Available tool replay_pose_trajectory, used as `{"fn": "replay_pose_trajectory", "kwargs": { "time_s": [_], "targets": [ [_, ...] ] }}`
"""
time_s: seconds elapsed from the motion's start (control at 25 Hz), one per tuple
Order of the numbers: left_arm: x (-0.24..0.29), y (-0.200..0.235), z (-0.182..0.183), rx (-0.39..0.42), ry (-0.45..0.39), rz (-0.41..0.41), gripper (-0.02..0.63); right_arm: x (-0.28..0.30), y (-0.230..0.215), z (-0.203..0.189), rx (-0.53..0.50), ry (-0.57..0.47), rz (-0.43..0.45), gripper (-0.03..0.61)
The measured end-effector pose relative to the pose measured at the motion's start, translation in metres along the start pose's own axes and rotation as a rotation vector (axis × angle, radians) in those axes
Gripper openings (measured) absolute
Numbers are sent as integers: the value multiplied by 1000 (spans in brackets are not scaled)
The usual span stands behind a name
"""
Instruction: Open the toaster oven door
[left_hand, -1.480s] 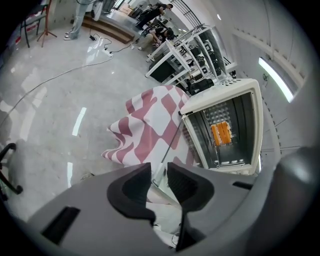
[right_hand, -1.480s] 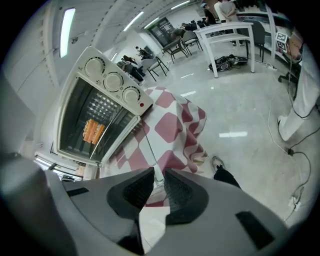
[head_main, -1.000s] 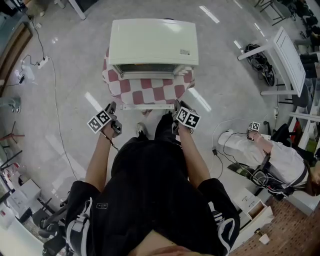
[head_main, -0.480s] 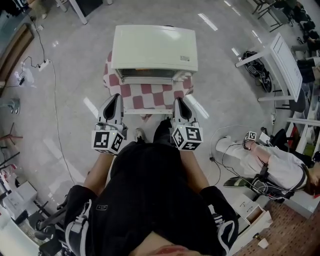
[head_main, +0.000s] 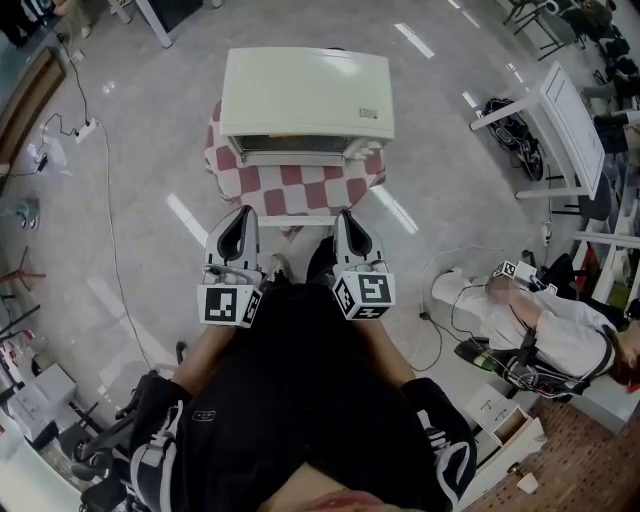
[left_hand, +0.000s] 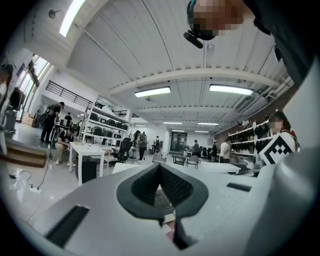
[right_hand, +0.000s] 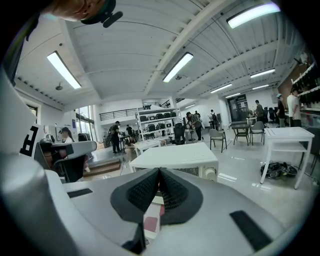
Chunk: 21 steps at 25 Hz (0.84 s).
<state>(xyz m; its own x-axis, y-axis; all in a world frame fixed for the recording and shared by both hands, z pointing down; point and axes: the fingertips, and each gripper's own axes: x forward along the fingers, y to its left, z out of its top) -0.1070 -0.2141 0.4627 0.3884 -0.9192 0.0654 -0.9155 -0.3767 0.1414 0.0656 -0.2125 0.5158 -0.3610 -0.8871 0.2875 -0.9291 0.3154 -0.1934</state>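
The toaster oven (head_main: 307, 95) stands on the red-checked worktop (head_main: 300, 190) with its door (head_main: 295, 150) closed. It is straight ahead of both tools and apart from them. The left tool (head_main: 240, 214) and right tool (head_main: 345, 216) are pinched together, holding nothing.

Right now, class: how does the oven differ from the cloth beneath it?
The oven is plain cream, while the cloth is red-and-white checked. The oven is a rigid box standing on top; the cloth lies under it and spreads out past its front. Both rest on the same small table.
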Motion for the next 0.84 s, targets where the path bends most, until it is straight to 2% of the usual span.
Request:
{"fn": "replay_pose_trajectory", "kwargs": {
  "time_s": [0.2, 0.84],
  "targets": [
    [1, 0, 2, 17, -1, 3, 9, 1, -3, 3, -4, -6, -3, 26],
    [-1, 6, -4, -7, 9, 21, 9, -1, -1, -3, 1, -1, -3, 26]
  ]
}}
